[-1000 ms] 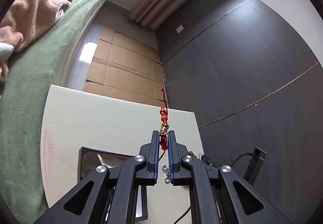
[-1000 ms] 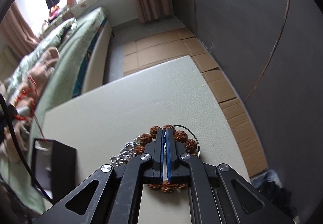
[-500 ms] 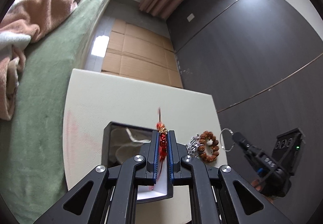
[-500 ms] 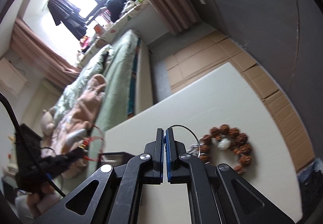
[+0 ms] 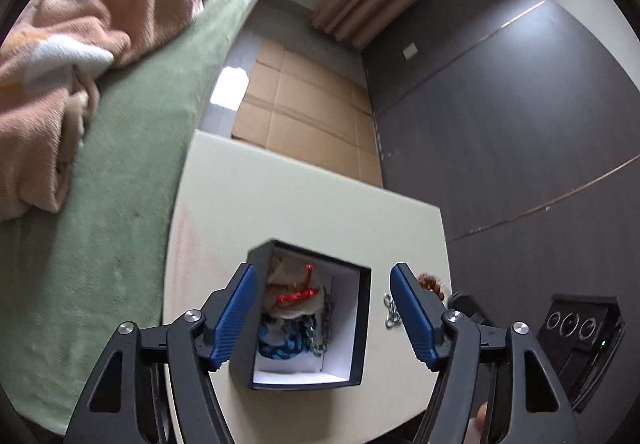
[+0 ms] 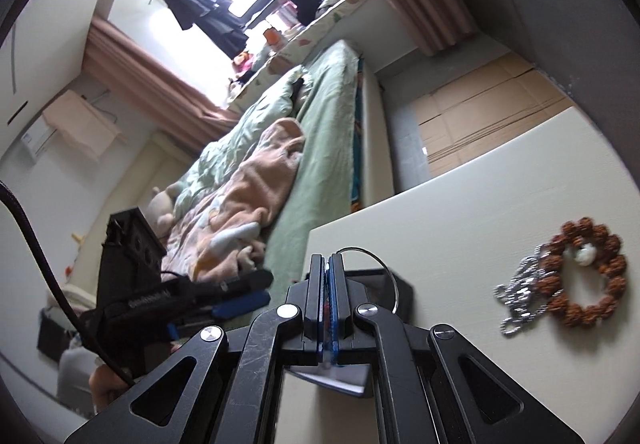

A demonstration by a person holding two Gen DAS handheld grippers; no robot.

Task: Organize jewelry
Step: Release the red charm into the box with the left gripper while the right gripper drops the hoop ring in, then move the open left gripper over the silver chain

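So the left gripper (image 5: 320, 312) is spread wide with nothing between its blue pads, hanging right above the black jewelry box (image 5: 360, 324). The box sits open on the cream tabletop (image 5: 300, 204), toward its near edge, and has a white lining. Inside you can see a red cord charm (image 5: 298, 294) lying on top of some crumpled beige paper, with a blue chain (image 5: 280, 348) under it and a silver chain (image 5: 322, 324) running along the right side of the compartment.

The right gripper (image 6: 328, 276) is pinched fully together on a thin silver wire hoop (image 6: 384, 268), and the hoop arcs out to the right of the fingertips. It's held up off the table with the box (image 6: 402, 294) just behind it in that view.

Still out on the tabletop (image 6: 460, 212), well to the right of the box: a brown bead bracelet (image 6: 584, 278) with a small white piece inside its ring, and a bunched silver chain (image 6: 520, 296) touching its left side. From the left wrist view only a bit of that bracelet (image 5: 430, 280) and chain (image 5: 390, 310) peek out past the right finger.

A green bed with a pink blanket (image 5: 80, 44) runs along the left of the table, and flattened cardboard (image 5: 304, 108) covers the floor beyond its far edge.
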